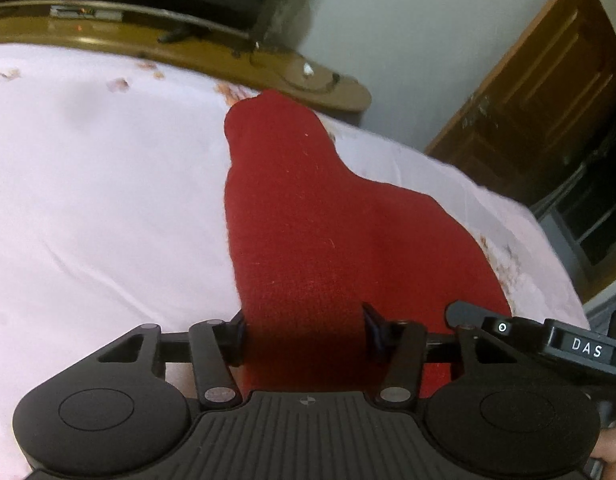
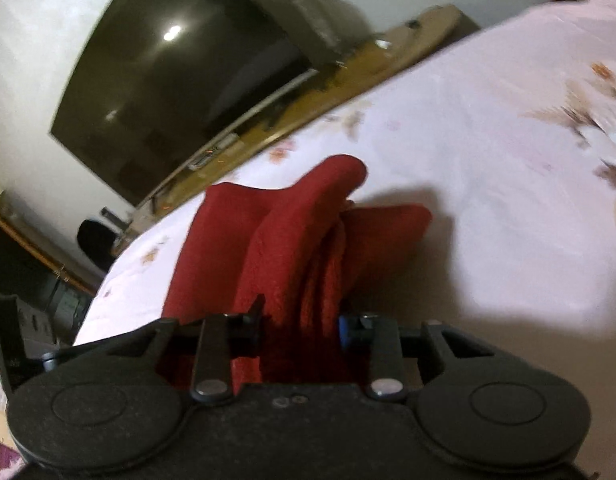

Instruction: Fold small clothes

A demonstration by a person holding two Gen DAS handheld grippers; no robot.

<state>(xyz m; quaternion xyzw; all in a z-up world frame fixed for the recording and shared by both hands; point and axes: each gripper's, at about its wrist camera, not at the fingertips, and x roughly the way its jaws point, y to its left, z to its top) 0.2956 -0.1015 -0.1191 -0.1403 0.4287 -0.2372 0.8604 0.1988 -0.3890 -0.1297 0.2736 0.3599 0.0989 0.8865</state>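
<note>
Holding red cloth (image 1: 308,216) on white sheet (image 1: 100,184): left gripper (image 1: 304,328) and right gripper (image 2: 300,320) both clamped on near edge. Weak pinch, cloth slips, fold goes crooked.

A home bedroom: floral bedsheet (image 1: 88,200), dark television (image 2: 180,80) on a wooden stand (image 1: 228,56), panelled door (image 1: 547,92).

Left tool (image 1: 304,334) angled downward, pads clamped on red cloth (image 1: 308,208), right tool (image 2: 302,326) likewise clamped
</note>
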